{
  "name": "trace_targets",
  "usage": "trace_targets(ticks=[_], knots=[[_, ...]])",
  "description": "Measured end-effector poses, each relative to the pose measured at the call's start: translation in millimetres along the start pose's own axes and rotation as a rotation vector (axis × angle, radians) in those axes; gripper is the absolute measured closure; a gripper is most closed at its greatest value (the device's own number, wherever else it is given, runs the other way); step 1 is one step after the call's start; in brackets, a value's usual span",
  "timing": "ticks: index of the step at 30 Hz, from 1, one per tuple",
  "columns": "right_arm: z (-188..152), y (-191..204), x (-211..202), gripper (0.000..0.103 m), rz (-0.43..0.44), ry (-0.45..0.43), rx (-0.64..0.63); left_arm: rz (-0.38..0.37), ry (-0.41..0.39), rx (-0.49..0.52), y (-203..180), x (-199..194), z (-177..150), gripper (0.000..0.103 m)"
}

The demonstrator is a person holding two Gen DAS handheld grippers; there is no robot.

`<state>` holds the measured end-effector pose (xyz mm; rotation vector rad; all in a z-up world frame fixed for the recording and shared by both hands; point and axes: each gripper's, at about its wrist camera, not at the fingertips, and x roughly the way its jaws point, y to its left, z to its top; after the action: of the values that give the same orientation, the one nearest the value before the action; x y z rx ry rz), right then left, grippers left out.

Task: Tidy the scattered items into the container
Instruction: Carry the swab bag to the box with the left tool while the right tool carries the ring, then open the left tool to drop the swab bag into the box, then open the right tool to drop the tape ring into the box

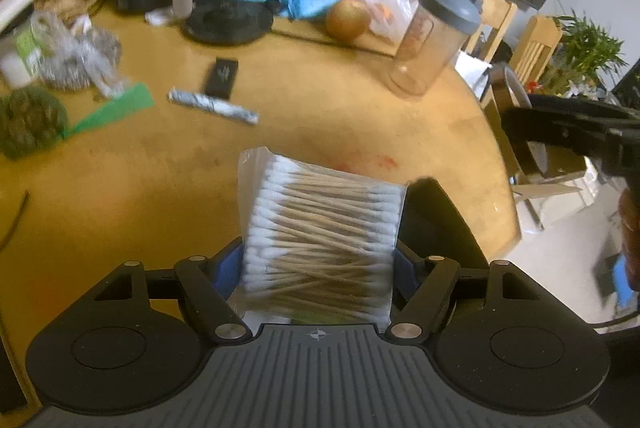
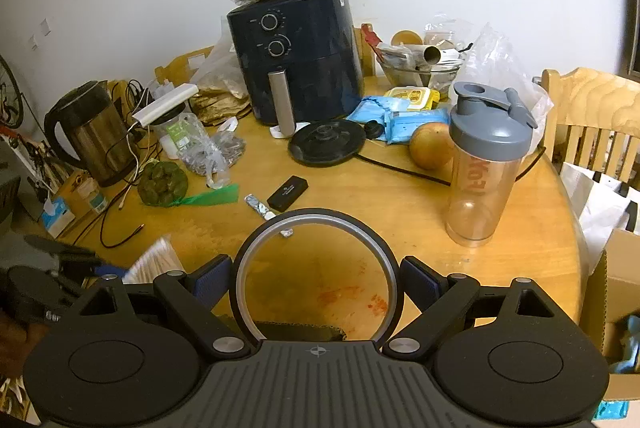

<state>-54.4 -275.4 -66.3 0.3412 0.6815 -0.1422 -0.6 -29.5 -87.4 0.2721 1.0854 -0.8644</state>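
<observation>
Jaws of the right gripper (image 2: pixel 316 280) clamp a round glass lid (image 2: pixel 316 268) by its dark rim, held above the near edge of the worktop (image 2: pixel 420 228). Jaws of the left gripper (image 1: pixel 320 264) pinch a clear packet of cotton swabs (image 1: pixel 320 228) across its width, the swab sticks running from pad to pad, also lifted over that near edge.

A cardboard box (image 2: pixel 612 292), probably the container, stands off the worktop's right edge, so the right hand is nearer to it; something blue lies inside. A shaker bottle (image 2: pixel 486 164) near that edge looks empty.
</observation>
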Motion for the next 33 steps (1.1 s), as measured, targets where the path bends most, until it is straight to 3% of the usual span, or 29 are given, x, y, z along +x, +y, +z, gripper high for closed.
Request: trace_targets(ticks=[11,19,26,30,33], knots=[[-1.7,-0.6,-0.3,0.012,0.022,0.018,-0.031,-0.045,0.089,-0.216,2.7,19.4,-9.8,0.029],[-8.1,-9.5,-2.5,0.012,0.049,0.042,-0.037,-0.064,0.024,-0.319,-0.8,13.6,-12.3,0.014],[-16.5,-14.4,-3.3,0.012,0.073,0.064,-0.031,0.028,-0.038,-0.302,-12.3,-3.3,-13.1,0.012],[-21.6,-12.3,-3.0,0.012,0.096,0.079,-0.041,0.085,-0.085,-0.293,-13.6,-13.7,-15.8,0.001],[-23.3,-9.8,-1.4,0.012,0.115,0.089,-0.051,0.131,-0.133,-0.288,-15.5,-22.1,-18.4,0.0]])
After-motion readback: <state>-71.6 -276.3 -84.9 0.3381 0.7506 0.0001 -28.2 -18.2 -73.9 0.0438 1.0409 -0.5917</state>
